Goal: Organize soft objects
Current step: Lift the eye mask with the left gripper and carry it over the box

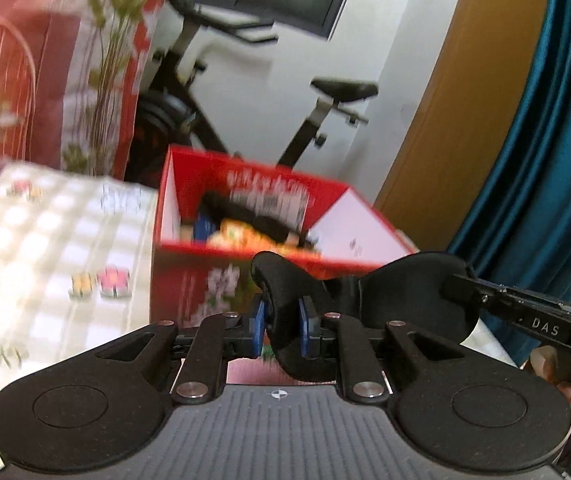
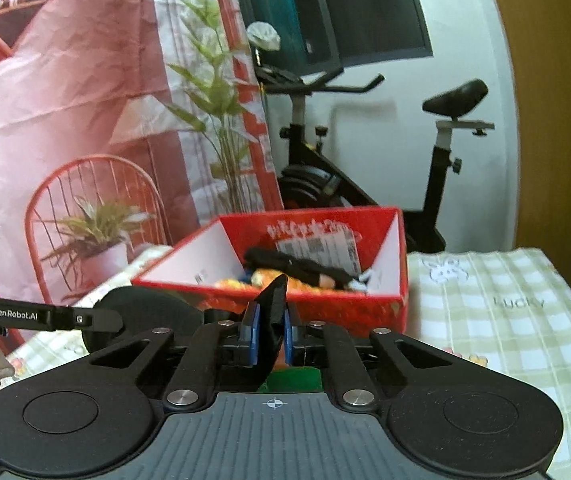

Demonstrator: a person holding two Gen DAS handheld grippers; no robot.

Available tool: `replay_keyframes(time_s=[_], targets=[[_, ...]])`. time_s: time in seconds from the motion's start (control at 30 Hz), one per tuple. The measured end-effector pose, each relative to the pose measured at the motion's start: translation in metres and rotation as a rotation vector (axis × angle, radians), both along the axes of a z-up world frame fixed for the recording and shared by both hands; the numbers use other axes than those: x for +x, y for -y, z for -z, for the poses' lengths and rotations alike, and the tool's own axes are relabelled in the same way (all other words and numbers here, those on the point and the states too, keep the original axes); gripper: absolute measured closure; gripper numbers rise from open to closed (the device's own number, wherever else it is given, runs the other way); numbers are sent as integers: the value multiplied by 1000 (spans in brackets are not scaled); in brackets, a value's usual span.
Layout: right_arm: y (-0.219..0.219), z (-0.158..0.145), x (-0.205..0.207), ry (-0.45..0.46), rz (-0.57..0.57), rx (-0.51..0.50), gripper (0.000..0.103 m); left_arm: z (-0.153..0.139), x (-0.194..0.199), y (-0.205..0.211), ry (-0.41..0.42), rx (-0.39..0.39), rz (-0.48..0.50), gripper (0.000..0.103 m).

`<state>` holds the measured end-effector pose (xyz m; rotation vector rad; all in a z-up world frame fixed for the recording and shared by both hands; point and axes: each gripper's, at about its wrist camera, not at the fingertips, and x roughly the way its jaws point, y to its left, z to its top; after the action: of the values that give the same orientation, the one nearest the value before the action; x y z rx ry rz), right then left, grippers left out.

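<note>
A black padded eye mask (image 1: 405,296) hangs stretched between both grippers, above the table and in front of a red cardboard box (image 1: 189,280). My left gripper (image 1: 281,320) is shut on the mask's left lobe, blue pads pressing it from both sides. My right gripper's fingers (image 1: 485,294) reach in from the right onto the other lobe. In the right wrist view, my right gripper (image 2: 271,328) is shut on a folded edge of the mask (image 2: 273,304). The left gripper's fingers (image 2: 85,318) hold the far lobe there. The box (image 2: 345,312) holds a black soft item (image 2: 297,264) and an orange one (image 2: 269,276).
A green-and-white checked cloth (image 1: 45,240) covers the table on both sides of the box. Behind stand an exercise bike (image 2: 437,168), a printed red backdrop (image 2: 65,100), a teal curtain (image 1: 545,160) and a wooden door (image 1: 445,120).
</note>
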<state>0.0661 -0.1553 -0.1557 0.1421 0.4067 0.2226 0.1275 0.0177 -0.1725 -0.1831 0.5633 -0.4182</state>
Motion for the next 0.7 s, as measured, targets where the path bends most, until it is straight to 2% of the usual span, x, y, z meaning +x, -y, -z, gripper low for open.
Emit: replay_keyframes(time_s=[0.27,0.4,0.5,0.7], targets=[[-8,-38,14,72,-31,-4,92,-37,11,3,120,1,-15,86],[-13,-57,35,99,-46,-11,93,-56,25,11,189,39,-21,86],[-11,-64,60,90,-40,-12,93,-62,46,18,199,68,-35,86],[-5,-58,109,26,-10,-11,93,-62,89,32,151,109,-36,87]])
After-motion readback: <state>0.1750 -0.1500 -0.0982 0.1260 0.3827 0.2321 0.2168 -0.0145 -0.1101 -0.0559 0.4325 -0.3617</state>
